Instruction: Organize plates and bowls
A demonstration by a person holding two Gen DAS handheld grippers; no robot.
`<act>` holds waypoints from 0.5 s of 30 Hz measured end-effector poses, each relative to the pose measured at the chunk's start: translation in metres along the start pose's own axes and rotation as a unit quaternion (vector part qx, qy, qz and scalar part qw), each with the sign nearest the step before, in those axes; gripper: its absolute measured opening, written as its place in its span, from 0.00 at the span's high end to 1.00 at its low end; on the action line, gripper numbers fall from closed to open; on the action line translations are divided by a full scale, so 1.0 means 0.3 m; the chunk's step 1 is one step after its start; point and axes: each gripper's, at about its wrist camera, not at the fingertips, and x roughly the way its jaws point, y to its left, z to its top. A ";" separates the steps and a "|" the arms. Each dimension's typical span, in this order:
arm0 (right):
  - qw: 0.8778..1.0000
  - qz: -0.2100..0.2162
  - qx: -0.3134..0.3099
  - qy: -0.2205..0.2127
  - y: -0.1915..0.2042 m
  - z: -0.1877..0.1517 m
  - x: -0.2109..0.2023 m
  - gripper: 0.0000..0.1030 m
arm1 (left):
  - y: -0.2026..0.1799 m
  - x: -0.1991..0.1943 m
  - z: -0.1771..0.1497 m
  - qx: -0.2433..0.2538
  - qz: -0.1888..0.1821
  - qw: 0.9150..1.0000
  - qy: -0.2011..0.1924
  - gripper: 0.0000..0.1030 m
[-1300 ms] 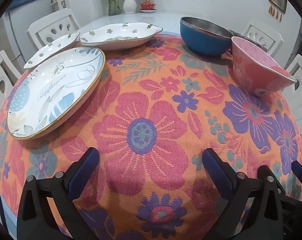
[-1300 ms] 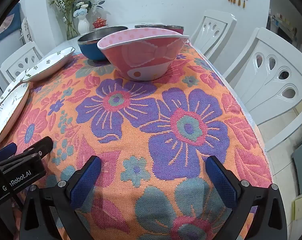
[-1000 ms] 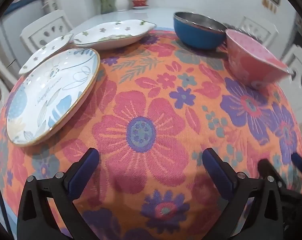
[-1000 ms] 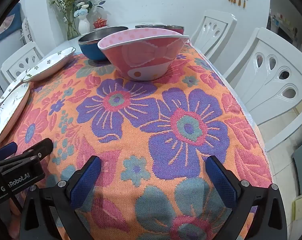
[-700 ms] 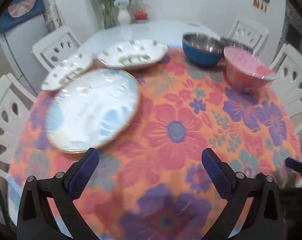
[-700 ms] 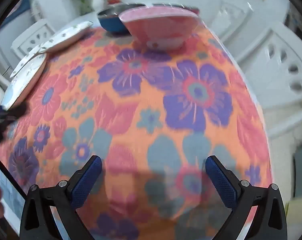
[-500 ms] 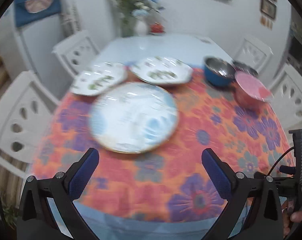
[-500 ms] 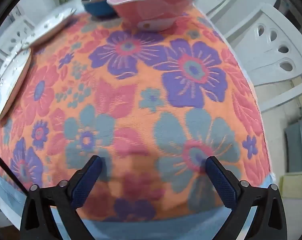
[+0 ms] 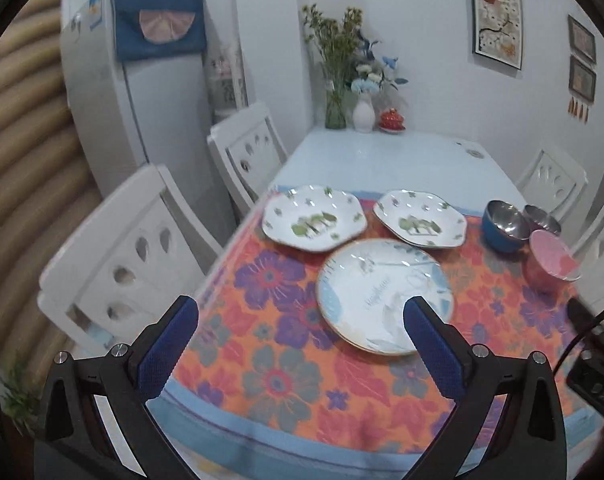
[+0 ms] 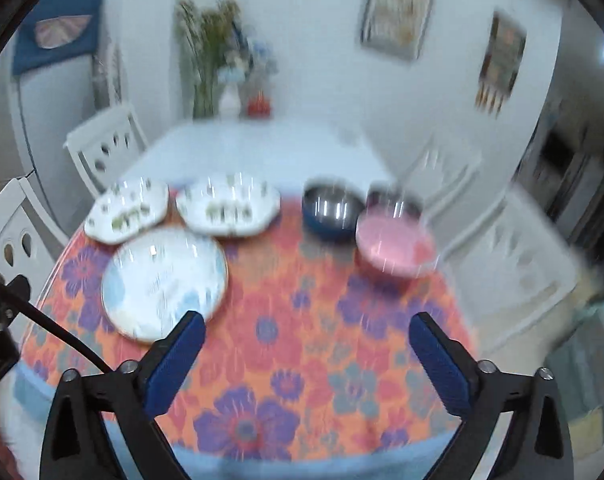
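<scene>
A large round blue-patterned plate (image 9: 383, 294) (image 10: 164, 282) lies on the floral tablecloth (image 9: 278, 336). Two white leaf-patterned plates (image 9: 313, 222) (image 9: 419, 224) sit behind it. To the right stand a blue steel bowl (image 9: 501, 224) (image 10: 331, 212), a second steel bowl (image 9: 541, 216) and a pink bowl (image 9: 551, 262) (image 10: 395, 250). My left gripper (image 9: 302, 344) is open and empty, high above the table's near edge. My right gripper (image 10: 307, 356) is open and empty, also raised; its view is blurred.
White chairs (image 9: 134, 256) (image 9: 248, 156) stand on the left and others (image 9: 553, 178) (image 10: 505, 260) on the right. Vases with flowers (image 9: 363, 110) and a small red pot (image 9: 391, 118) stand at the far end of the table. A fridge (image 9: 142, 92) stands at the back left.
Both grippers have lifted up and pulled back from just above the tablecloth, so the whole table now shows. Both stayed open and empty. The dishes have not moved.
</scene>
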 end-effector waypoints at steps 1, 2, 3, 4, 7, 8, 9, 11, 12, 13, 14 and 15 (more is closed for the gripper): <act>1.000 -0.004 -0.005 -0.010 0.023 0.000 -0.009 0.00 | 0.010 -0.002 -0.001 0.005 0.000 1.000 -0.003 0.01; 1.000 -0.001 -0.007 -0.015 0.049 0.001 -0.021 0.00 | 0.021 0.007 -0.004 0.008 -0.004 1.000 -0.002 0.01; 1.000 0.004 -0.005 -0.015 0.057 -0.009 -0.023 0.00 | 0.032 0.013 -0.002 0.006 -0.010 1.000 0.002 0.01; 1.000 0.010 -0.002 -0.012 0.066 -0.017 -0.028 0.00 | 0.047 0.021 -0.003 -0.002 -0.022 1.000 0.006 0.01; 1.000 0.030 0.007 0.000 0.084 -0.024 -0.026 0.00 | 0.083 0.042 0.002 -0.021 -0.050 0.998 0.016 0.01; 1.000 0.030 0.008 0.002 0.092 -0.022 -0.025 0.00 | 0.090 0.048 0.004 -0.022 -0.055 0.998 0.018 0.01; 1.000 0.028 0.012 0.003 0.094 -0.017 -0.022 0.00 | 0.094 0.053 0.008 -0.021 -0.058 0.998 0.020 0.01; 0.999 0.030 0.022 0.002 0.101 -0.016 -0.019 0.00 | 0.098 0.062 0.009 -0.019 -0.061 0.998 0.020 0.01; 0.999 0.034 0.026 0.006 0.104 -0.015 -0.013 0.00 | 0.101 0.068 0.010 -0.019 -0.061 0.998 0.021 0.01; 0.999 0.037 0.028 0.010 0.107 -0.015 -0.009 0.00 | 0.105 0.073 0.012 -0.020 -0.061 0.998 0.023 0.01; 0.999 0.040 0.028 0.016 0.110 -0.017 0.001 0.00 | 0.107 0.080 0.012 -0.022 -0.062 0.997 0.026 0.01; 0.999 0.042 0.028 0.019 0.110 -0.018 0.007 0.00 | 0.110 0.089 0.009 -0.026 -0.065 0.997 0.032 0.01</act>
